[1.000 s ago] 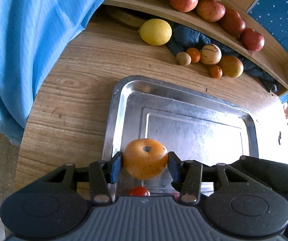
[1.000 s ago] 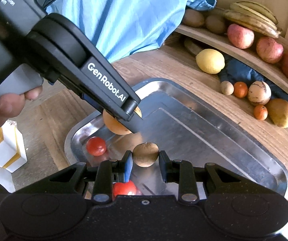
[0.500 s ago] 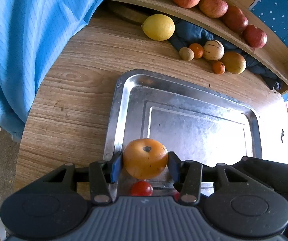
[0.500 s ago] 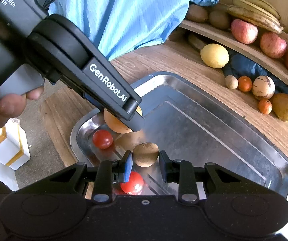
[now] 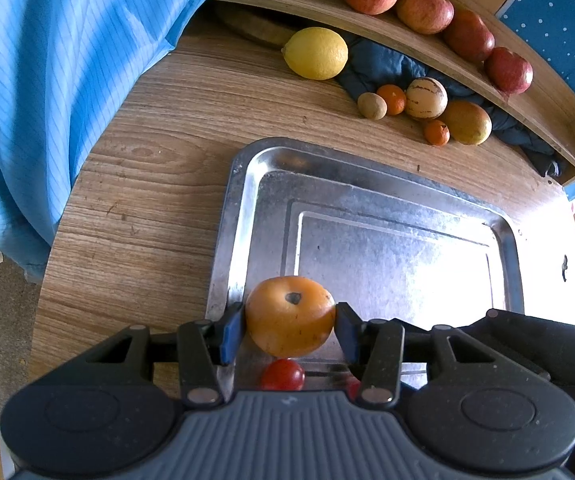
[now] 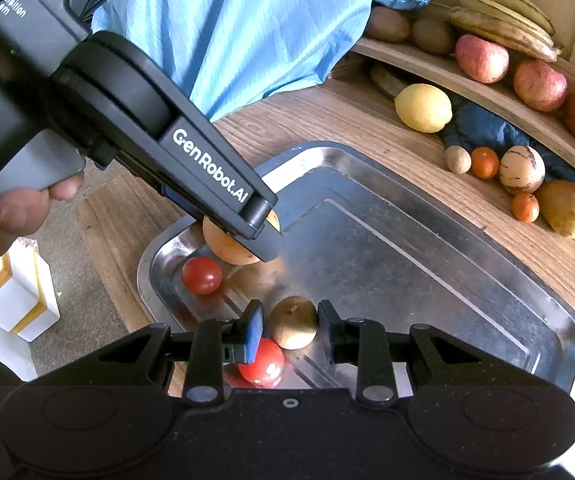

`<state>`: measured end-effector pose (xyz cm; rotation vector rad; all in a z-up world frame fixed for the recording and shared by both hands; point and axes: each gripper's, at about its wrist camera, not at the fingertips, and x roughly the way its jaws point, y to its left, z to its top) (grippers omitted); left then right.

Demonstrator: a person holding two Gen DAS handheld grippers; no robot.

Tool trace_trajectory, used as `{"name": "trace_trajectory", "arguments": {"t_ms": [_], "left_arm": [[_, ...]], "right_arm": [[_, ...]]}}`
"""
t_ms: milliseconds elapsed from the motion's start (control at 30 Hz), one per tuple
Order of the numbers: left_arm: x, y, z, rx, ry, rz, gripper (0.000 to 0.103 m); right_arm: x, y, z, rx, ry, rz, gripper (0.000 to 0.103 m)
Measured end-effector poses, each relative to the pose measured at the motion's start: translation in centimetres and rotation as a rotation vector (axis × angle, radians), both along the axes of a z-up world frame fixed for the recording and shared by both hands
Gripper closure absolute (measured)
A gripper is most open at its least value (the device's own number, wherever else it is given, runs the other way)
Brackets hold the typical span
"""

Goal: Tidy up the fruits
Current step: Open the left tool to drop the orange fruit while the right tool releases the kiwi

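- Over the metal tray's (image 5: 367, 168) near left corner, the left gripper (image 5: 290, 322) clamps an orange fruit (image 5: 289, 315), held above the tray floor, seemingly for placing.
- Beside it, the right gripper (image 6: 292, 322) clamps a small brown fruit (image 6: 293, 322).
- Two red tomatoes (image 6: 201, 275) sit below, suggesting sorted fruit collects in this corner.
- Along the bench's (image 5: 147, 184) far edge, more fruit waits.

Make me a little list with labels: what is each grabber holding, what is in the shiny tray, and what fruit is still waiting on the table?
left gripper: shut on the orange fruit, above the tray's near corner
right gripper: shut on the small brown fruit
metal tray: two red tomatoes
table: lemon, small mixed fruits beside a dark cloth
shelf: apples, bananas
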<state>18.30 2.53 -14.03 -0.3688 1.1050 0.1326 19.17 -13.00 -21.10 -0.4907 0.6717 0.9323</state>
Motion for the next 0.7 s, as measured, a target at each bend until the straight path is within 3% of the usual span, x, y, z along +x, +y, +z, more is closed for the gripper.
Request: {"name": "trace_trajectory", "arguments": {"t_ms": [367, 700], "left_arm": [[-0.7, -0.3, 0.9, 0.010, -0.021, -0.007, 0.049], [-2.1, -1.2, 2.4, 0.043, -0.037, -0.010, 0.026]], "right_arm": [[-0.4, -0.6, 0.4, 0.018, -0.007, -0.026, 0.058], [-0.8, -2.2, 1.5, 0.066, -0.012, -0.063, 0.037]]}}
